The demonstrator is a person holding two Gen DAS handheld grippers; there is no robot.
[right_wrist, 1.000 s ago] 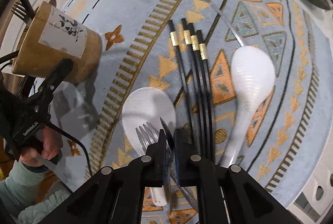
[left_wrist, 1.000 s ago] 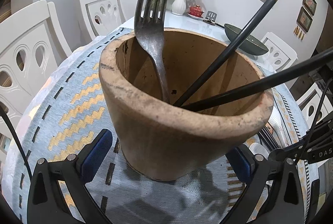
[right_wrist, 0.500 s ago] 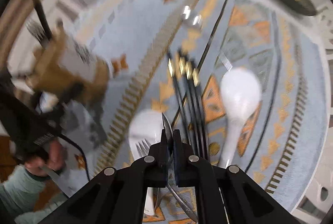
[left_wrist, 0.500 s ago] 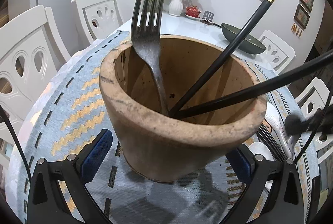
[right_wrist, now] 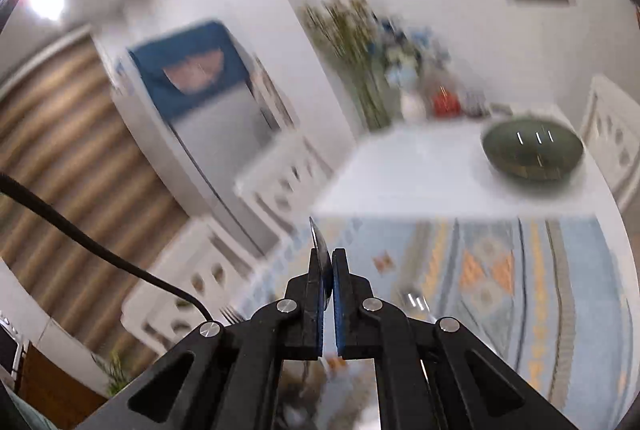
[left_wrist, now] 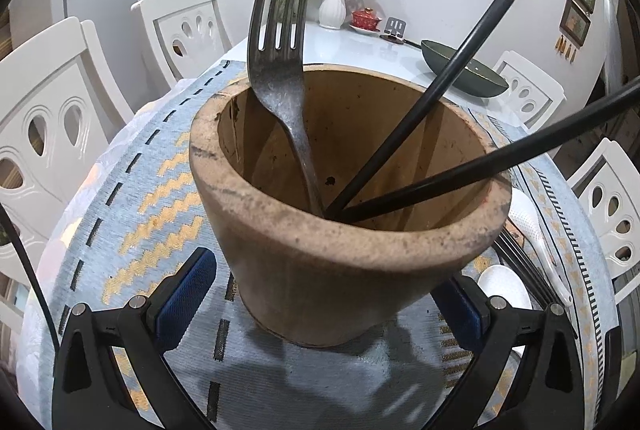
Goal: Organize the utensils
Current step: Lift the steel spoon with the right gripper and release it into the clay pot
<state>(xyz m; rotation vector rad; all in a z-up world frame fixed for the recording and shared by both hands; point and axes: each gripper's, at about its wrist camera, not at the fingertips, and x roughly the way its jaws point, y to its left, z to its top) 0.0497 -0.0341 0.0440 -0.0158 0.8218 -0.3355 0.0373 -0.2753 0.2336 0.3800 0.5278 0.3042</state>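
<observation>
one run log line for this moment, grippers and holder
left gripper: pads either side of holder, contact unclear | holder: fork, two chopsticks | right gripper: shut on thin metal utensil, above the mat

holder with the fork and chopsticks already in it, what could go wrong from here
The right gripper pinches a thin metal utensil only by its end, edge-on, so it might twist or slip on the way over. The holder already has a fork and two chopsticks leaning across its mouth, so a new piece could catch on them. The left gripper brackets the holder's base with its jaws apart, so a knock might tip it.
</observation>
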